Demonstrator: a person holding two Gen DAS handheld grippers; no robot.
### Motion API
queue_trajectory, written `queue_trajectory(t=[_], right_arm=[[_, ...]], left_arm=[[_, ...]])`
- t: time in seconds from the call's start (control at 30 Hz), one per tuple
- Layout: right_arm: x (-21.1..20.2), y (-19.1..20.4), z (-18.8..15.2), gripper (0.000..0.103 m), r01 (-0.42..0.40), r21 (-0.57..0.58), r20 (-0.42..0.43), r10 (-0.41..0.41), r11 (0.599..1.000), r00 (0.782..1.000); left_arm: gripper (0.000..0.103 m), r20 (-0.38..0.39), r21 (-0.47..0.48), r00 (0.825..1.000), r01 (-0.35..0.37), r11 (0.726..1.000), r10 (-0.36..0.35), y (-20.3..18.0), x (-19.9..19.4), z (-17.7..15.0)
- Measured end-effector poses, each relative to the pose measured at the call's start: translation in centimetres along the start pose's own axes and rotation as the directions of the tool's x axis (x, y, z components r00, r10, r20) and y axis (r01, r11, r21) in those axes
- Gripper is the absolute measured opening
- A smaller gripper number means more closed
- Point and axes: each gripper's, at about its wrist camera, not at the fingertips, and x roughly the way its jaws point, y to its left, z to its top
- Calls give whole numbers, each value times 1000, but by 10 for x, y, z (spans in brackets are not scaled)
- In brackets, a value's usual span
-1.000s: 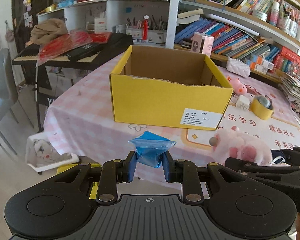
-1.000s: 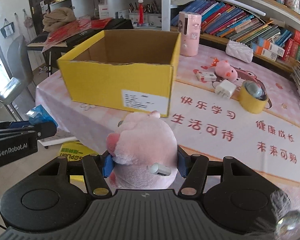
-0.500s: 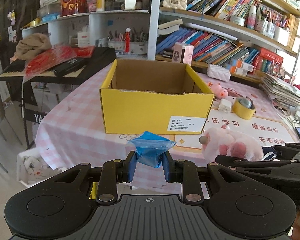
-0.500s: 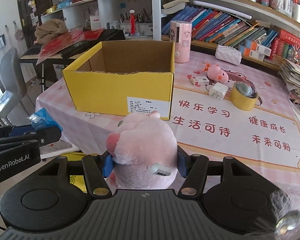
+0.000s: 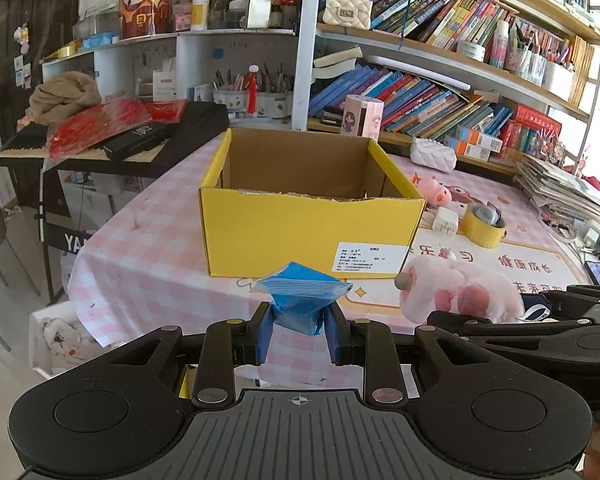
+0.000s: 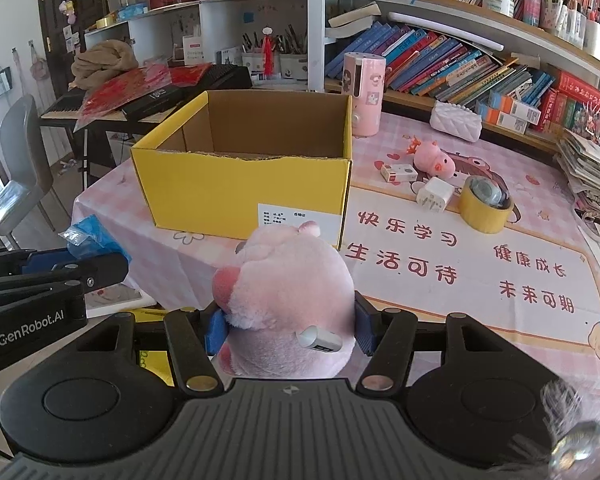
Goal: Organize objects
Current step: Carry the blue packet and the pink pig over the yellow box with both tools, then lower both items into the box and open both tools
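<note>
My left gripper is shut on a blue plastic packet, held in the air before the table's near edge. My right gripper is shut on a pink plush pig, also held off the table. The plush also shows in the left wrist view, and the packet in the right wrist view. An open yellow cardboard box stands on the pink checked tablecloth beyond both grippers; its inside looks empty.
Right of the box lie a small pink pig toy, a white charger, a small white box and a yellow tape roll. A pink cylinder stands behind the box. Bookshelves, a keyboard and a chair surround the table.
Both grippers have pulled back and risen a little with their loads; the box now looks farther away and more of the shelves shows.
</note>
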Motion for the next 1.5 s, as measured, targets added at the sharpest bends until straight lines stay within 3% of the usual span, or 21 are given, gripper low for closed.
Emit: queue_trajectory(t=[0.27,0.53,1.07,1.5], right_arm=[[-6,0,5,57,10,-44,44,-8,999,999],[1,-6,32,57,2,-32,116,2,999,993],[93,-14,126,57,-53,-112,176,72,992,982],[177,-16,147,57,-144,-229,-9,146,963,989]], left_arm=[[26,48,13,999,12,1000,-13,-4,3,19],[26,109,29,994,-7,1000,4,-4,11,51],[26,138,6,986,-90,996,89,6,87,121],[26,-7,10,989,-147,989,147,8,155,128]])
